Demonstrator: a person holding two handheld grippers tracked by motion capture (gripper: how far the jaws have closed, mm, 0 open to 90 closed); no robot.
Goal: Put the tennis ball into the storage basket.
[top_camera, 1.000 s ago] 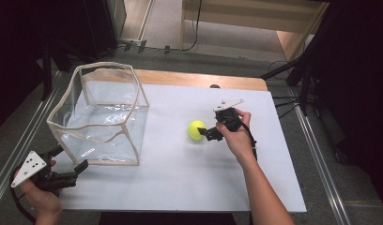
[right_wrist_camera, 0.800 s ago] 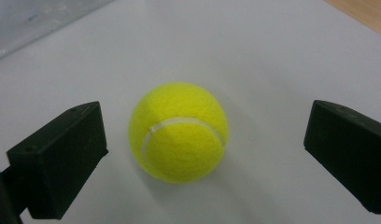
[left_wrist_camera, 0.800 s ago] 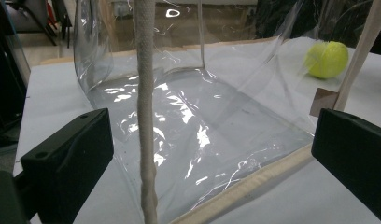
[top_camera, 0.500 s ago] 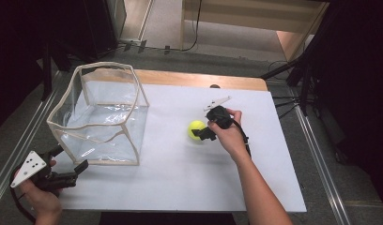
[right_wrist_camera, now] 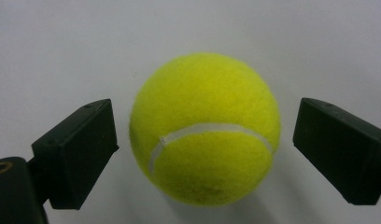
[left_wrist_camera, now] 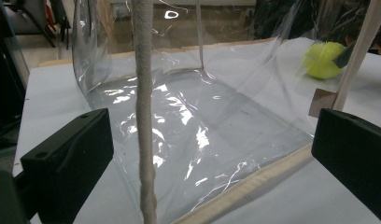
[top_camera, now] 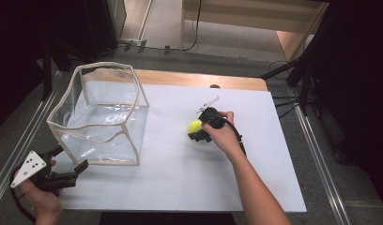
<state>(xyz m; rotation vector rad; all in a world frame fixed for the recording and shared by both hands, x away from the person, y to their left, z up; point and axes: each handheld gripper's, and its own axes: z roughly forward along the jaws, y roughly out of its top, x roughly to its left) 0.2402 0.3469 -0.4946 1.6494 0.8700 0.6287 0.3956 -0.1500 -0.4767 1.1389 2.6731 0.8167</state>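
1. Looking down in the high view, the tennis ball (top_camera: 195, 126) lies on the white table (top_camera: 180, 183), right of centre and well apart from every edge. The right gripper (top_camera: 198, 132) sits over it, jaws on either side. The clear bag (top_camera: 100, 117) stands open-topped toward the left edge; bare surface lies between bag and ball. The left gripper (top_camera: 63, 178) hovers at the near left corner, well apart from the ball.
2. Left gripper view: jaws wide, holding nothing, facing the bag's near bottom seam; the ball shows beyond the bag.
3. Right gripper view: jaws wide, flanking the ball (right_wrist_camera: 205, 128) dead centre, a gap each side, not touching. Judgement: closing should capture it; being round, no axis matters.
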